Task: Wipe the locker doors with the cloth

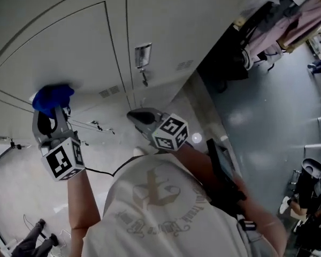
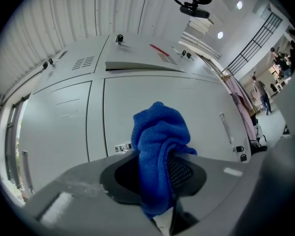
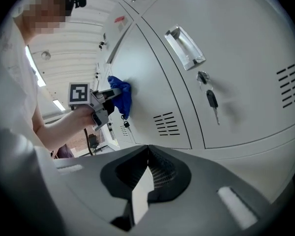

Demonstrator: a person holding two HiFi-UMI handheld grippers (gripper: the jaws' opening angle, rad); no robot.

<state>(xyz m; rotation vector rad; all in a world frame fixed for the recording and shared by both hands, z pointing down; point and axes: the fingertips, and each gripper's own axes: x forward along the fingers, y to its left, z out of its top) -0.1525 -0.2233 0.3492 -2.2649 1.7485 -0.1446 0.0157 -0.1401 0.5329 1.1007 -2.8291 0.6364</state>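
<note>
Left hand-held gripper [image 2: 157,178] clamps cloth [image 2: 160,141]; right gripper view shows door [image 3: 155,90] contact.

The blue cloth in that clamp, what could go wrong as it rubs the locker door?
The left gripper pinches only a bunched part of the blue cloth, so rubbing the locker door might drag it loose. A small key hangs just below the cloth, and a downward stroke could snag it or knock it.
</note>
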